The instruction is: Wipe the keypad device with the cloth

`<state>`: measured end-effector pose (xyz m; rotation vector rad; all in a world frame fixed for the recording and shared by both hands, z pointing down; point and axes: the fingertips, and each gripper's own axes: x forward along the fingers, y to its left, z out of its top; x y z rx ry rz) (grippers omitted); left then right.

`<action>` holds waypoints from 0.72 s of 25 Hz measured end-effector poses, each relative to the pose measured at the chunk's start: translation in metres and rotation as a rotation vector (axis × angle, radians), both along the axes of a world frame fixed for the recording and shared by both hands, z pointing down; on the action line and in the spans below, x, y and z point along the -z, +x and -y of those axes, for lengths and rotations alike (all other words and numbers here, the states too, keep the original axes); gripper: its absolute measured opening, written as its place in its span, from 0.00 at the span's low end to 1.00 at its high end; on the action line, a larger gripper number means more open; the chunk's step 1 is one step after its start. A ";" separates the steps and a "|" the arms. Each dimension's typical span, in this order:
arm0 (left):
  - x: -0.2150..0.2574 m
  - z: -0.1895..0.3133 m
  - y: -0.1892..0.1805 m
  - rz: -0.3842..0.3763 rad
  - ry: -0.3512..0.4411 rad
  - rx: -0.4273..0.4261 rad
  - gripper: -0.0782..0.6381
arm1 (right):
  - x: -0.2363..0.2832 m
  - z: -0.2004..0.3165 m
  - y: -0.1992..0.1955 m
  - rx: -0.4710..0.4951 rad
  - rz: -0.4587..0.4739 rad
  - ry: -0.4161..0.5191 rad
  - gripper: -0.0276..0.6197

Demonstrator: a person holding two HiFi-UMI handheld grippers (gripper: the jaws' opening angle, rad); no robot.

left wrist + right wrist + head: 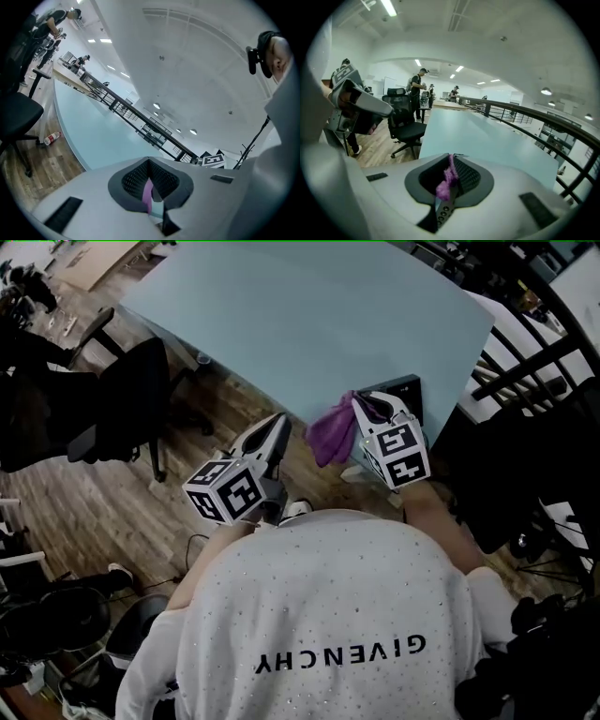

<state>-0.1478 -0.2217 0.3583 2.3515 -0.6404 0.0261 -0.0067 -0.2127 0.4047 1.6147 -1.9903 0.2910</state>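
Open-plan office with wood floor (pixel 84 512).
Pale blue table (pixel 309 324) beside black chairs (pixel 131 399); a black railing (pixel 525 115) runs along it under ceiling lights (pixel 389 7).

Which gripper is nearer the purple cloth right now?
Right. The right gripper is shut on the purple cloth; the left gripper sits apart from it, to its left over the floor.

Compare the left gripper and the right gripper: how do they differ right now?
The right gripper is shut on the purple cloth; the left gripper has its jaws together with nothing clearly gripped, only a purple sliver showing past them. In the head view the right gripper sits at the table edge, while the left gripper hangs over the floor. Both point towards the table.
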 end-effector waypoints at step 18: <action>-0.026 0.022 0.015 -0.028 -0.072 -0.186 0.11 | -0.032 -0.023 0.008 -0.236 0.038 -0.100 0.09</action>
